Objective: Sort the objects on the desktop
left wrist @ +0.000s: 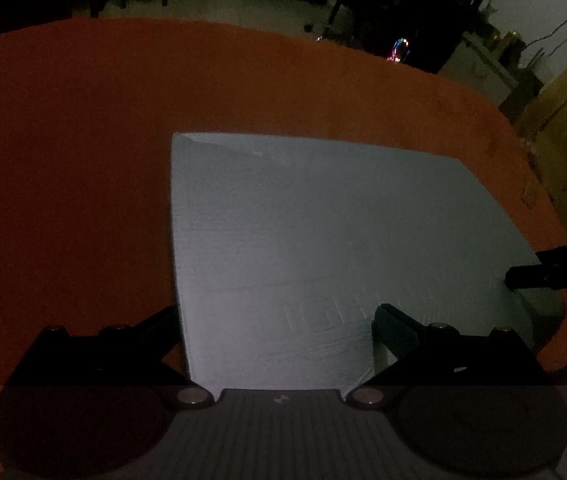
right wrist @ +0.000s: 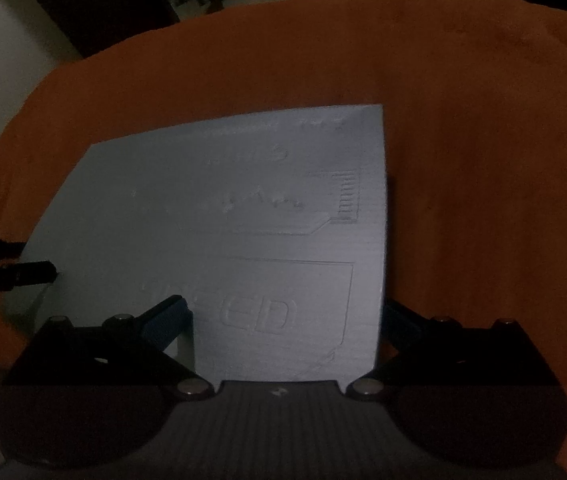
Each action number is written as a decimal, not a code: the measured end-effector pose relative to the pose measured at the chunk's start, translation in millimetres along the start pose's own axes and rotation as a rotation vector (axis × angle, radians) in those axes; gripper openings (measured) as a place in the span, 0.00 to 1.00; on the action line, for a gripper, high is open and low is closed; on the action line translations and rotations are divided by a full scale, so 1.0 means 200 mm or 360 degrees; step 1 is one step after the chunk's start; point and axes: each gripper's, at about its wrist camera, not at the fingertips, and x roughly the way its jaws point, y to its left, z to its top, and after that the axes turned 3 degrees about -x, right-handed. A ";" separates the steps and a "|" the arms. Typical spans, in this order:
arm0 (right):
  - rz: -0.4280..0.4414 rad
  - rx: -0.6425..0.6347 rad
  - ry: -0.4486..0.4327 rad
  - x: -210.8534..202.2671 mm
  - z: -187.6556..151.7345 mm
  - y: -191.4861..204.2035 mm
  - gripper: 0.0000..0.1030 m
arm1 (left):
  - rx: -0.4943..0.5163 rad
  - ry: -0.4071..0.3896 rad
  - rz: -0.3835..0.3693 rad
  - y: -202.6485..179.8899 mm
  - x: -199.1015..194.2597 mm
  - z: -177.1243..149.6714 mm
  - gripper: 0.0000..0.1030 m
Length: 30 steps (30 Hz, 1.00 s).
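Observation:
A flat pale grey box [left wrist: 323, 248] with embossed lettering lies on the orange table [left wrist: 83, 160]. My left gripper [left wrist: 275, 332] straddles its near left corner, one finger [left wrist: 155, 328] outside the left edge and one finger [left wrist: 395, 332] on its top. The box [right wrist: 243, 220] also fills the right wrist view. My right gripper [right wrist: 283, 320] straddles its near right corner, left finger [right wrist: 167, 320] on the top, right finger [right wrist: 403, 324] outside the right edge. Both grippers appear shut on the box. Each gripper's tip shows at the other view's edge.
The scene is very dim. The orange table [right wrist: 483, 160] has a rounded far edge. Dark furniture [left wrist: 403, 12] and a yellowish cabinet [left wrist: 563, 120] stand beyond the table. A white wall [right wrist: 3, 60] is at the left in the right wrist view.

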 end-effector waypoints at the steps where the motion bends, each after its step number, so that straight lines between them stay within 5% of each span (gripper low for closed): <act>1: 0.0002 0.0001 -0.0018 -0.02 0.00 0.00 1.00 | -0.0003 -0.0016 -0.0007 0.00 -0.02 0.00 0.99; 21: -0.0020 -0.0092 -0.0200 -0.59 -0.10 0.25 1.00 | -0.0130 -0.0151 0.0011 -0.24 -0.37 0.15 0.99; 30: -0.0002 -0.0120 -0.0189 -0.78 -0.22 0.39 1.00 | -0.0154 -0.0177 0.0045 -0.34 -0.66 -0.04 0.99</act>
